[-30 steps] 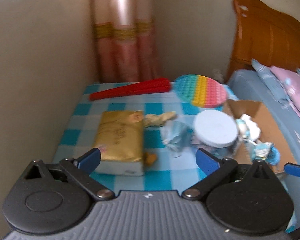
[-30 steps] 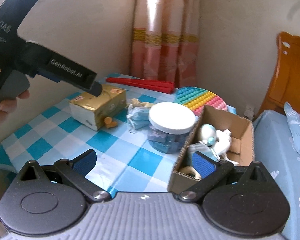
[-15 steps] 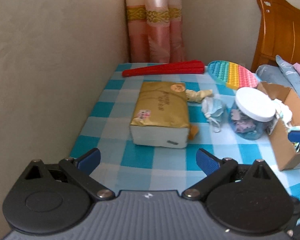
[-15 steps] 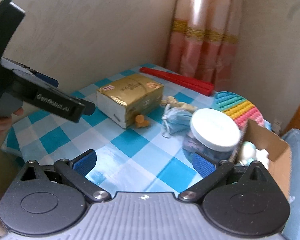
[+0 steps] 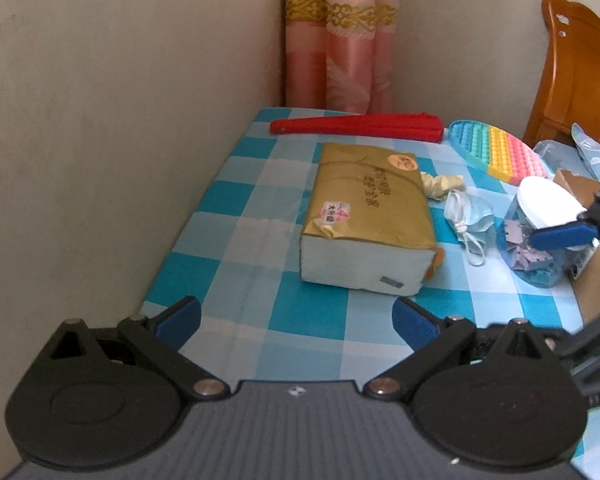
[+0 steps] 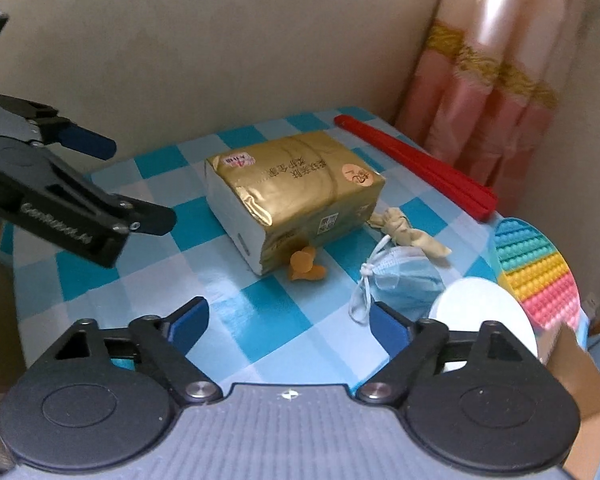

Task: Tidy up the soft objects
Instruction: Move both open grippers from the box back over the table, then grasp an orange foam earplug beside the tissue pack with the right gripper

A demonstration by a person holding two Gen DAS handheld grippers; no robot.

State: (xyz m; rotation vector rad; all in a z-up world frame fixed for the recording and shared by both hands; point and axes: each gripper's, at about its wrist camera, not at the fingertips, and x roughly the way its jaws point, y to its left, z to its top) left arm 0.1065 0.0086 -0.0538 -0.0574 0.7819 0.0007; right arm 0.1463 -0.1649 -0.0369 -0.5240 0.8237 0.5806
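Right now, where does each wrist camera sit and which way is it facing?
Left wrist: rides the left gripper, low at the near edge of the blue-checked tablecloth, facing the corner curtain; its open blue-padded fingers frame the gold-wrapped tissue pack, and a right-gripper fingertip intrudes at right.
Right wrist: rides the right gripper, angled left toward the wall; open fingers below, the left gripper and a sliver of hand at left.
Shared: tissue pack, crumpled blue face mask, folded red fan, white-lidded jar.

Soft dim daylight; fisheye-warped edges (slight blur), curtain [image 6: 512,60] glare.
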